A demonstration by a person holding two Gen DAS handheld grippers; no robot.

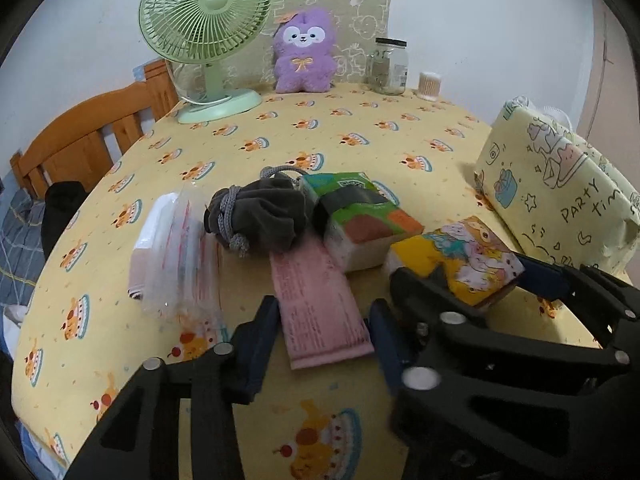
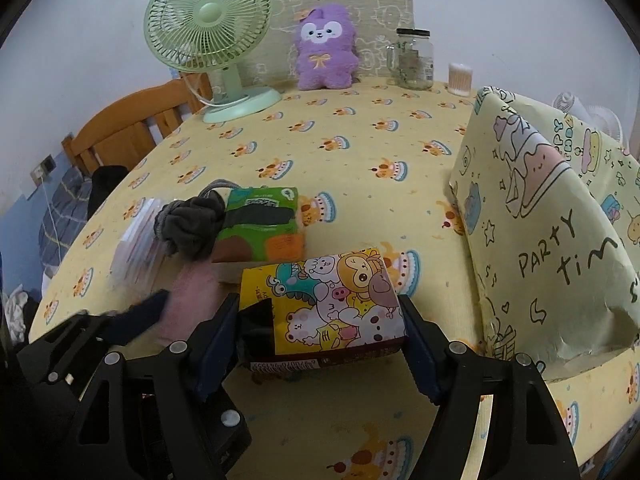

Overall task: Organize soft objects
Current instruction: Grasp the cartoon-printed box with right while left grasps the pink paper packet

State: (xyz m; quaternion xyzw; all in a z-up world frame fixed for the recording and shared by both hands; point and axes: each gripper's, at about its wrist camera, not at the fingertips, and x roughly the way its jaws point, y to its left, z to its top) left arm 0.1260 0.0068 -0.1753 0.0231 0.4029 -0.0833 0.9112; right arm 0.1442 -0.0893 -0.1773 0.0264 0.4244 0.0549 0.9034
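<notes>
R gripper [image 2: 320, 336] clamps the cartoon tissue pack [image 2: 336, 300], just beside the wrapped box [image 2: 560, 248]. L gripper [image 1: 324, 332] part-open astride the pink pack [image 1: 320, 304], pads not touching.

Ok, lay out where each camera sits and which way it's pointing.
Left wrist: rides the left gripper, angled down across the table; its jaws straddle the pink pack, and the right gripper intrudes at right.
Right wrist: rides the right gripper, angled down likewise; its jaws clamp the yellow cartoon pack, left gripper at lower left.
Shared: both packs, fan, purple plush, jar.
</notes>
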